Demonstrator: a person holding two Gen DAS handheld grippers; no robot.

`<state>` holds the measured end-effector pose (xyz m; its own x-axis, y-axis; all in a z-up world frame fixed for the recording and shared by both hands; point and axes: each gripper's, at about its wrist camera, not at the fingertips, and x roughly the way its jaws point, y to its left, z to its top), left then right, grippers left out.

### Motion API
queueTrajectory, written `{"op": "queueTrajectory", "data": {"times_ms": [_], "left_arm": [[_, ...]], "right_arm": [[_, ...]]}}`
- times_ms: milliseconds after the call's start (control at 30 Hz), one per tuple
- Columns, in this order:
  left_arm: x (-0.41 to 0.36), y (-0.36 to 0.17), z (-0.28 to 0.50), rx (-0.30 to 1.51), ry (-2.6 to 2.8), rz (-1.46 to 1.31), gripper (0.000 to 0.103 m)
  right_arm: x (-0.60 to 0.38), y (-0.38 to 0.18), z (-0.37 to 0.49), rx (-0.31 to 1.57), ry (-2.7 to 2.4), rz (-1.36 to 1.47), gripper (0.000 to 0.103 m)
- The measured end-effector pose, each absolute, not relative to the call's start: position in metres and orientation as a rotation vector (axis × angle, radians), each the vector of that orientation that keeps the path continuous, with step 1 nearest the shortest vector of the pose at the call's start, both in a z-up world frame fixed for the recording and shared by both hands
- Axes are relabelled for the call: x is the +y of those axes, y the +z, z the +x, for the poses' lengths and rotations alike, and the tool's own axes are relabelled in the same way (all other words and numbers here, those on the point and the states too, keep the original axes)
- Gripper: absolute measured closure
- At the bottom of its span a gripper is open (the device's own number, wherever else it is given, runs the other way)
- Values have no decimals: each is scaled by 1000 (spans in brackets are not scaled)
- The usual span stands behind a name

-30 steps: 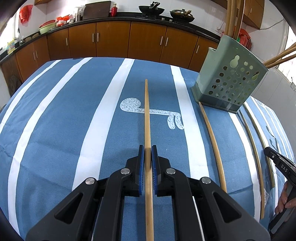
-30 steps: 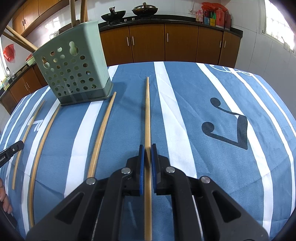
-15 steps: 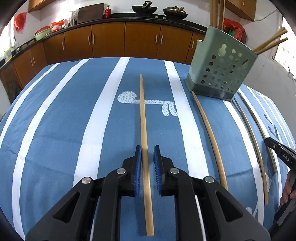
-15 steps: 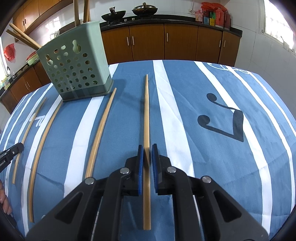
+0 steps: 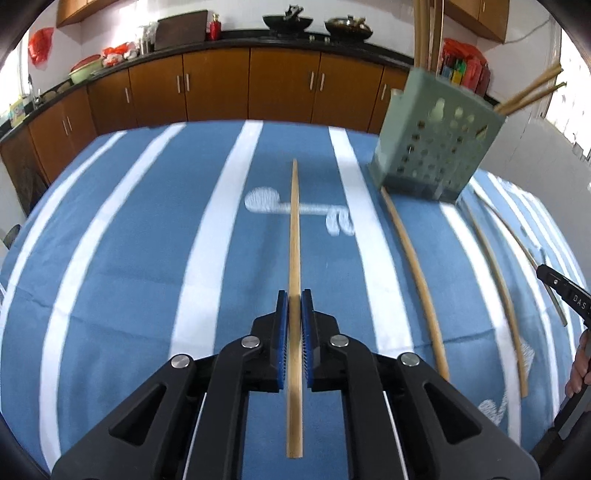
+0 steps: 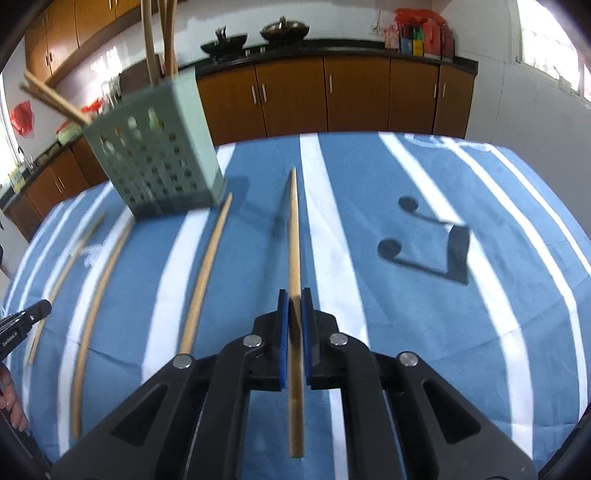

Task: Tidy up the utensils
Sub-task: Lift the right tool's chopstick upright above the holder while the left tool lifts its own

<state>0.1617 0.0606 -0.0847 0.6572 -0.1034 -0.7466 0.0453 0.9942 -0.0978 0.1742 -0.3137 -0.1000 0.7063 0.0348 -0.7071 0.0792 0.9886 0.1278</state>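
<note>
The left gripper (image 5: 294,301) has its fingers closed on a chopstick (image 5: 294,236), and the right gripper (image 6: 294,301) likewise grips another chopstick (image 6: 294,236), lifted above the striped desk (image 6: 498,295). The green holder (image 6: 162,155) stands toward the far edge with sticks in it. Loose chopsticks (image 6: 207,269) lie between the grippers; open cloth stretches outward.

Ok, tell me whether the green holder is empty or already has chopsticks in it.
Not empty. Several chopsticks stick up out of the green holder, and two more lean out over its right edge.
</note>
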Motion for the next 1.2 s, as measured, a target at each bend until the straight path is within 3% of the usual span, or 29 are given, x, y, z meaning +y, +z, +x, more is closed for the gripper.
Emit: {"op": "queueTrajectory", "data": {"times_ms": [433,800,1200], "left_arm": [[62,-22,153,683,-106,-93,95],[36,-99,156,900,-148,-74,95],[30,-108,148,867,-131,9,96]], "right_arm": [[-326,-35,157,588,-24,193,95],[-323,-43,156,622,-19,190,95],[-322,-49,159,633,-18,197,95]]}}
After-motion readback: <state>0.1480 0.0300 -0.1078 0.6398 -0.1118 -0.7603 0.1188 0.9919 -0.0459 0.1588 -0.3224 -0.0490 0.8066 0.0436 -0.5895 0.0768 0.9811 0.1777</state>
